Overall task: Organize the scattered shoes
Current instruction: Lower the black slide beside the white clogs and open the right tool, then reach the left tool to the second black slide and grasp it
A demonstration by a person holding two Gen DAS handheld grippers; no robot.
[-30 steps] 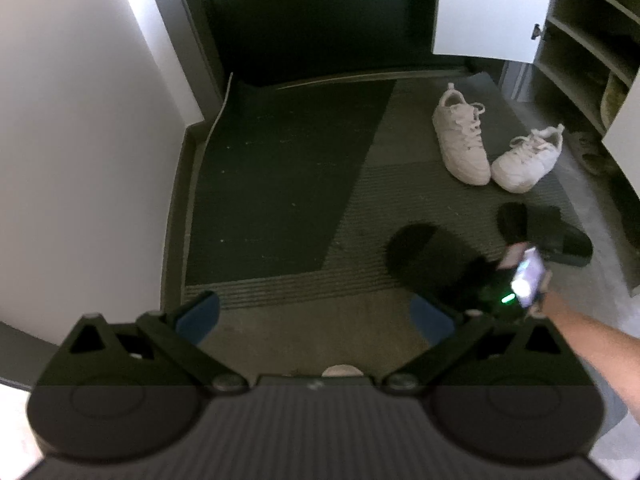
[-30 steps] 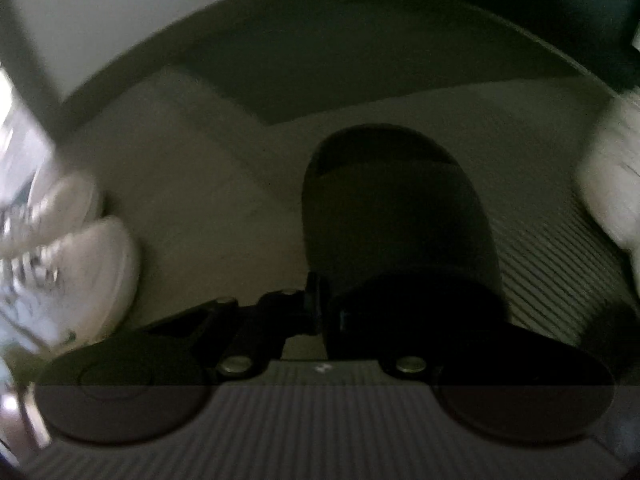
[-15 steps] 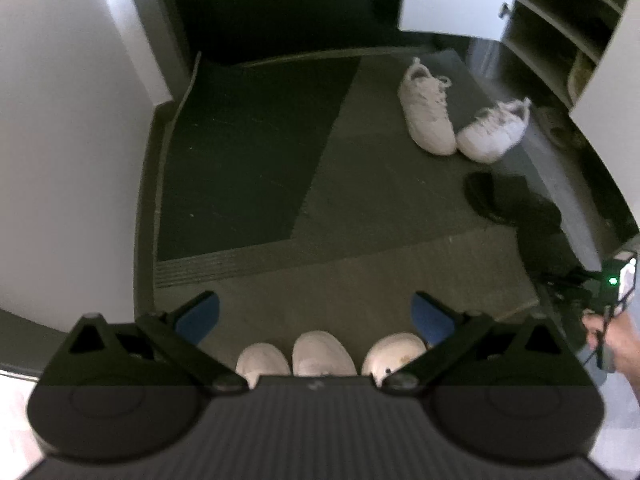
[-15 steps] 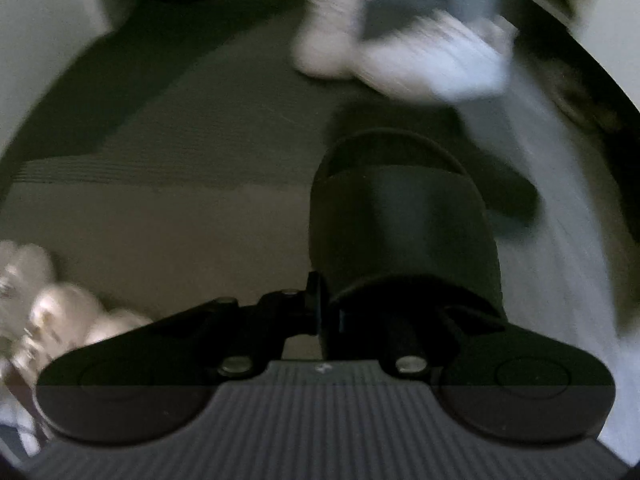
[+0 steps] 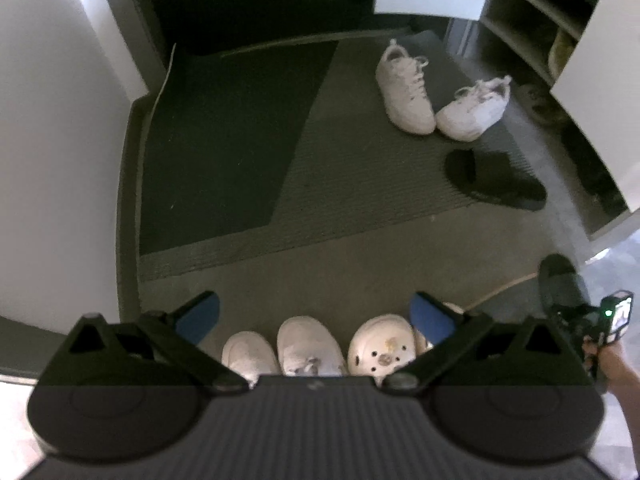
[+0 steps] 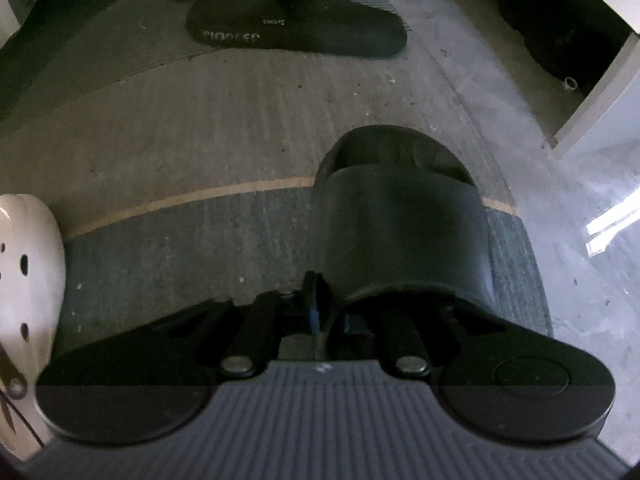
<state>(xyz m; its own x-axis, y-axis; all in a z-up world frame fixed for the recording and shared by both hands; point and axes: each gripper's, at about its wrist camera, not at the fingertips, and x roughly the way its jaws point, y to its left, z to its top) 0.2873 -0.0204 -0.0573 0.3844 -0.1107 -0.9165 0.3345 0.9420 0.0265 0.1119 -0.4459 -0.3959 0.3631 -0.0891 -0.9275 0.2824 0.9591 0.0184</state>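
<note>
My right gripper [image 6: 324,312] is shut on the heel edge of a black slide sandal [image 6: 400,216], holding it low over the floor's step line; it shows at the right edge of the left wrist view [image 5: 560,284]. Its mate, a second black slide [image 5: 494,180], lies on the mat edge, also in the right wrist view [image 6: 296,20]. Two white sneakers [image 5: 404,88] lie toe to toe on the mat. My left gripper [image 5: 316,312] is open and empty above a row of white shoes [image 5: 308,344] and a white clog [image 5: 380,346].
An open shoe cabinet [image 5: 532,12] with shelves stands at the far right, its white door [image 5: 596,92] ajar, dark shoes on its bottom level [image 6: 560,36]. A dark doormat [image 5: 232,136] covers the entry floor. A white wall [image 5: 56,128] bounds the left.
My right gripper has carried the black slide from the mat back toward the near right, by the row of white shoes. My left gripper has pulled back, bringing the row into view.
</note>
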